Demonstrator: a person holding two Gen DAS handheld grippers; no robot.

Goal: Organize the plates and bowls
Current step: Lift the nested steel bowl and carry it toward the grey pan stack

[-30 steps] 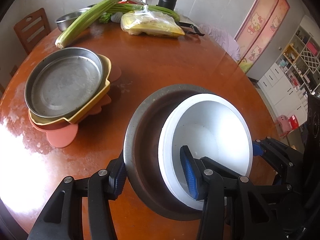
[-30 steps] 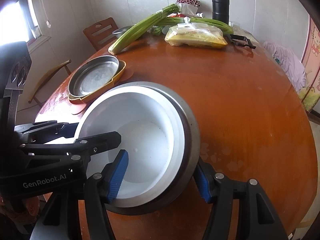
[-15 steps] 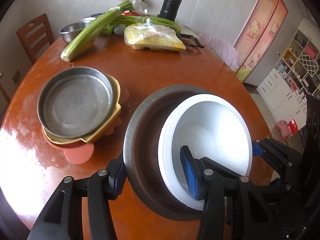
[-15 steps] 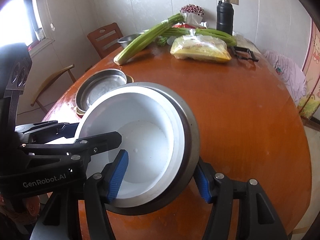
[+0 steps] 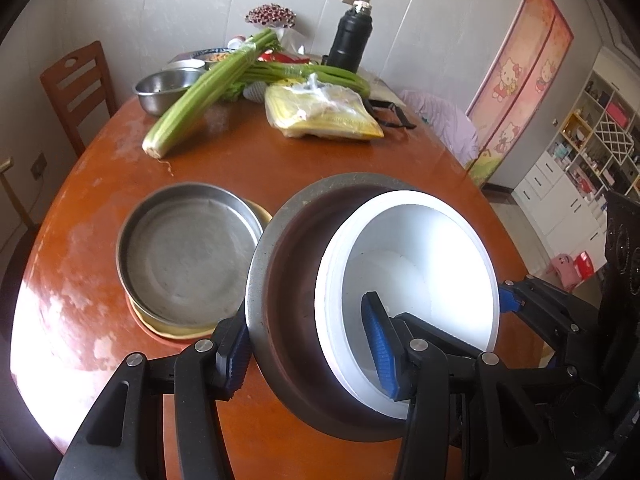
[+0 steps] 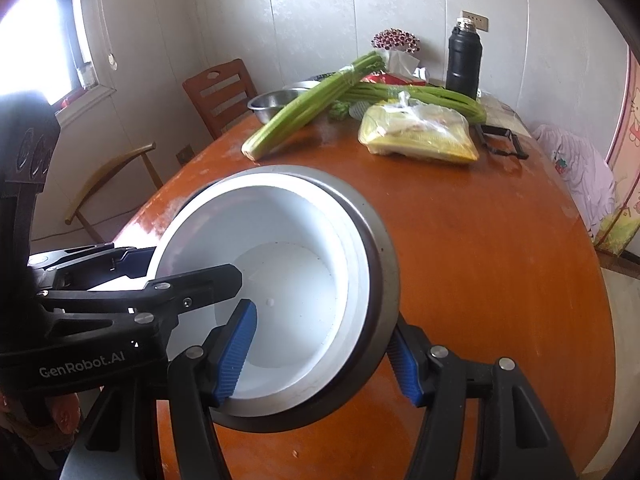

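Fingers of both grippers pinch the nested bowls' rims, now lifted beside the plate stack, ready to set down.

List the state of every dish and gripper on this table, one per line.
White bowl: nested inside the metal bowl, empty.
Metal bowl: held by both grippers, tilted.
Left gripper: shut on both bowls' walls.
Right gripper: shut on both bowls' walls.
Metal pan: empty, stacked on a yellow dish.
Far steel bowl: upright.

Pale panelled walls; wooden chair — bright window
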